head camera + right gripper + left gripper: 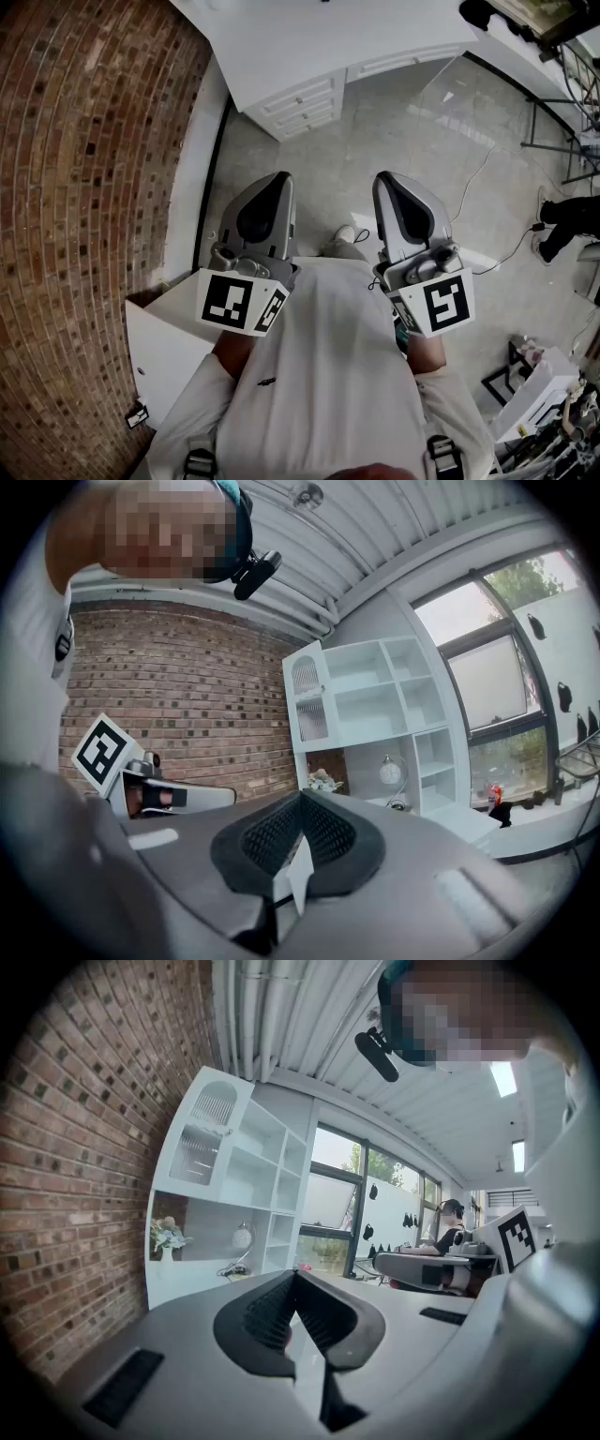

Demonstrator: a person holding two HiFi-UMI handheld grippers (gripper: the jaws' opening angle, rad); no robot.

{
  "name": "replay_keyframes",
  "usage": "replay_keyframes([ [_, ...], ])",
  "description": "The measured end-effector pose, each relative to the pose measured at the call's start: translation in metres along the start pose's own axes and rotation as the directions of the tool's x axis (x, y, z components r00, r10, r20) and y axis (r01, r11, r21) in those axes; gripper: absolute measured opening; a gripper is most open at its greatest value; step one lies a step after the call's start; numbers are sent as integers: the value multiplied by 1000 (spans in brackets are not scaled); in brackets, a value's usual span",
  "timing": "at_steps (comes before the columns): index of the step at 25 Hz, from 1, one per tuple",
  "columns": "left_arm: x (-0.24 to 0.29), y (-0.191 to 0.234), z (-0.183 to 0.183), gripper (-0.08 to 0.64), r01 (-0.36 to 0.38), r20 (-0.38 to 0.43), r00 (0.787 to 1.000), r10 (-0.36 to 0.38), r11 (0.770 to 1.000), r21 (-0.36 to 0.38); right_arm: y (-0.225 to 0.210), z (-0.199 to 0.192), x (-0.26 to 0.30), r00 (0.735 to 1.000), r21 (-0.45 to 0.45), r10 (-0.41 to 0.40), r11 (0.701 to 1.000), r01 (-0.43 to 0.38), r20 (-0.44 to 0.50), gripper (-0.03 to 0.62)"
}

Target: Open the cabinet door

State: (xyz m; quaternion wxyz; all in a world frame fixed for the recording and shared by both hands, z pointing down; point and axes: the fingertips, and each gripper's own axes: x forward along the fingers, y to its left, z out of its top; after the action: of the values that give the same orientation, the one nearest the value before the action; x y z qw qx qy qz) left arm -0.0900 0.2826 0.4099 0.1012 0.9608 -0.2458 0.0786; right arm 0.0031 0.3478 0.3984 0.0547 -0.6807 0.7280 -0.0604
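Note:
The white cabinet (305, 101) stands ahead against the brick wall, its lower drawers showing under a white top. In the gripper views it is a tall shelf unit (246, 1194) (380, 710) with a shut arched-pane door (200, 1143) (309, 705) at its upper left. My left gripper (272, 180) (296, 1277) and my right gripper (394, 180) (302, 799) are held side by side close to my chest, far from the cabinet. Both have their jaws together with nothing between them. Each shows in the other's view: the right gripper (441, 1269) and the left gripper (159, 794).
A brick wall (84, 187) runs along the left. A white box (169, 361) sits low at my left. A vase of flowers (167, 1237) and a clock (243, 1237) stand on the cabinet's counter. Cables cross the floor, and another person (567, 220) is at the right.

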Motion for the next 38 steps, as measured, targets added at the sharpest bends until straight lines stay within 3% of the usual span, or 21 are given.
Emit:
replay_keyframes([
  [8, -39, 14, 4, 8, -24, -1, 1000, 24, 999, 38, 38, 3, 1, 999, -14, -38, 999, 38, 14, -2],
  [13, -61, 25, 6, 8, -24, 25, 999, 23, 1000, 18, 49, 12, -2, 995, 57, -56, 997, 51, 79, -2],
  [18, -72, 37, 3, 8, -34, 29, 999, 34, 999, 1, 64, 25, -2, 995, 2, -4, 1000, 4, 100, -2],
  [21, -70, 23, 4, 8, -25, 35, 999, 25, 1000, 11, 72, 42, -15, 983, -39, 57, 998, -51, 173, 4],
  [24, -68, 3, -3, 8, -7, 26, 1000, 7, 1000, 13, 67, 30, -28, 990, -86, 67, 995, -56, 126, 8],
  [28, -65, -15, -2, 8, -12, 29, 1000, 11, 999, 29, 46, 14, -39, 997, -59, 24, 998, -20, 68, 8],
  [34, -64, -34, -17, 8, -47, 35, 998, 47, 999, -9, 29, 3, -55, 997, -56, 54, 997, -51, 57, 8],
  [38, -57, -48, -26, 8, -49, 10, 999, 49, 999, -17, 27, 16, -69, 993, -43, 64, 997, -60, 95, 8],
])
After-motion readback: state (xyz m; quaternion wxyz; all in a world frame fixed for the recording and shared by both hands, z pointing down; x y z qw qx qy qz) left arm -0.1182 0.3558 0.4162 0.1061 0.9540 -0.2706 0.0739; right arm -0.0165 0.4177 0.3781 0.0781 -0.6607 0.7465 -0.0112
